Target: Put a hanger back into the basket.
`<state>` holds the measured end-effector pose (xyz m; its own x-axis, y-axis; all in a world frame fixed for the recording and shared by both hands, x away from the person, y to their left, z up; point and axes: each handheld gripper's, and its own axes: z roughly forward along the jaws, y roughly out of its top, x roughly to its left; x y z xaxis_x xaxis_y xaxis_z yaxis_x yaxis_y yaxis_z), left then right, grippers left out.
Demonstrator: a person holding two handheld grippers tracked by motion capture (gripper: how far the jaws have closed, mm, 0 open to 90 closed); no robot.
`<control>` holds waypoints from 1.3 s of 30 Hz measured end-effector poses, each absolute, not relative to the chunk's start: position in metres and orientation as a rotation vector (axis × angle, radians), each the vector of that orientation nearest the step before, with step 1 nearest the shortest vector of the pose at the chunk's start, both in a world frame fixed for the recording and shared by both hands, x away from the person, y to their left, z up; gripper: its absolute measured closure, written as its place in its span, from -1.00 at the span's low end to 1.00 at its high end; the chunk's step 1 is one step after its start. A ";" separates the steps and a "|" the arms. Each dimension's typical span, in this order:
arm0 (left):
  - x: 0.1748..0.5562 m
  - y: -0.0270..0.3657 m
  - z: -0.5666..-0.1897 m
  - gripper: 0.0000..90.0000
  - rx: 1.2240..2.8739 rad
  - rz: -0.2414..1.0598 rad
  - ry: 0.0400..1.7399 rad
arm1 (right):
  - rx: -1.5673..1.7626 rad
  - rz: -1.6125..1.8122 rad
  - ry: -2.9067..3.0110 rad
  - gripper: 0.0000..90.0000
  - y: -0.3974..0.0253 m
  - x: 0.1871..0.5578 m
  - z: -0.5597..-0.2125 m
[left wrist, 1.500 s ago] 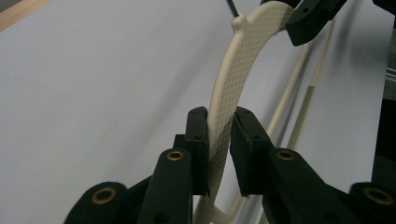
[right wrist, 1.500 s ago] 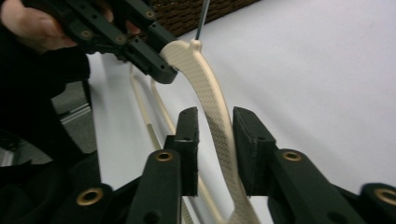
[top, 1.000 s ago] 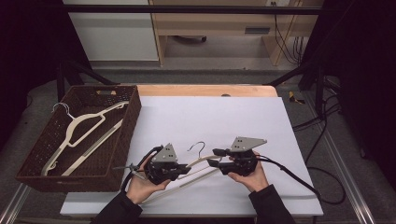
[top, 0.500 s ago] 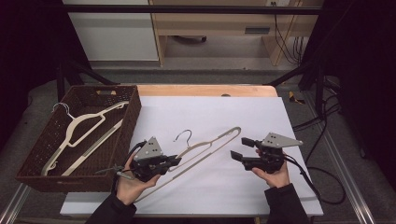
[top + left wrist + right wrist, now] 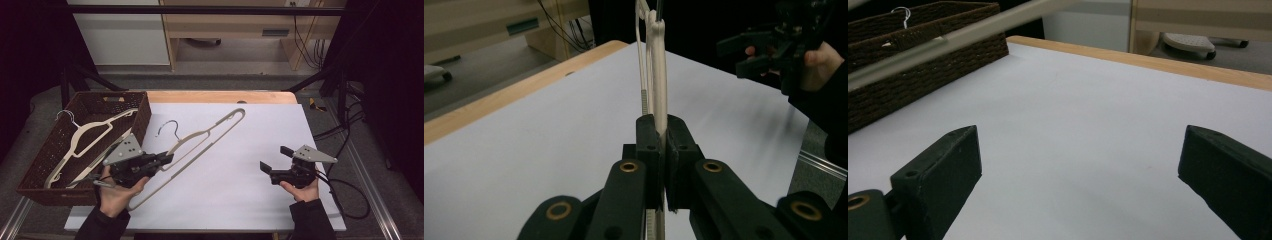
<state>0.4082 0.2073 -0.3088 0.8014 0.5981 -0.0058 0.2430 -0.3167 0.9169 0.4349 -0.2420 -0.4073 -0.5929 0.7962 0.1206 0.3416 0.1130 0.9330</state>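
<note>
Item: cream hanger (image 5: 207,134), thin, stiff and probably light, with a wire hook; likely to swing about its grip point. It is raised over the desk (image 5: 240,165), reaching ahead of the left hand-held gripper (image 5: 165,159), whose jaws are clenched on one arm (a hold nearer the hook would balance better). Right hand-held gripper (image 5: 272,159): released, well apart. Left gripper view confirms the clamp (image 5: 658,125); high view adds the basket (image 5: 145,112) beside it, holding another hanger (image 5: 87,137).

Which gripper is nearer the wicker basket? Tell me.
Left. The left gripper, clamped on a hanger, sits beside the wicker basket; the right gripper is across the table.
</note>
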 end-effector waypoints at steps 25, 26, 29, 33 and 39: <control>0.444 0.300 -0.237 0.92 1.887 0.540 0.721 | 1.159 1.464 1.970 -0.94 -0.256 0.429 -0.414; 0.446 0.305 -0.237 0.92 1.885 0.550 0.726 | 1.151 1.451 1.978 -0.94 -0.257 0.429 -0.414; 0.452 0.321 -0.239 0.92 1.885 0.565 0.753 | 1.159 1.450 1.975 -0.94 -0.257 0.429 -0.415; 0.460 0.340 -0.244 0.92 1.886 0.580 0.794 | 1.164 1.447 1.975 -0.95 -0.256 0.429 -0.415; 0.472 0.365 -0.253 0.92 1.935 0.601 0.856 | 1.164 1.452 1.978 -0.95 -0.255 0.430 -0.416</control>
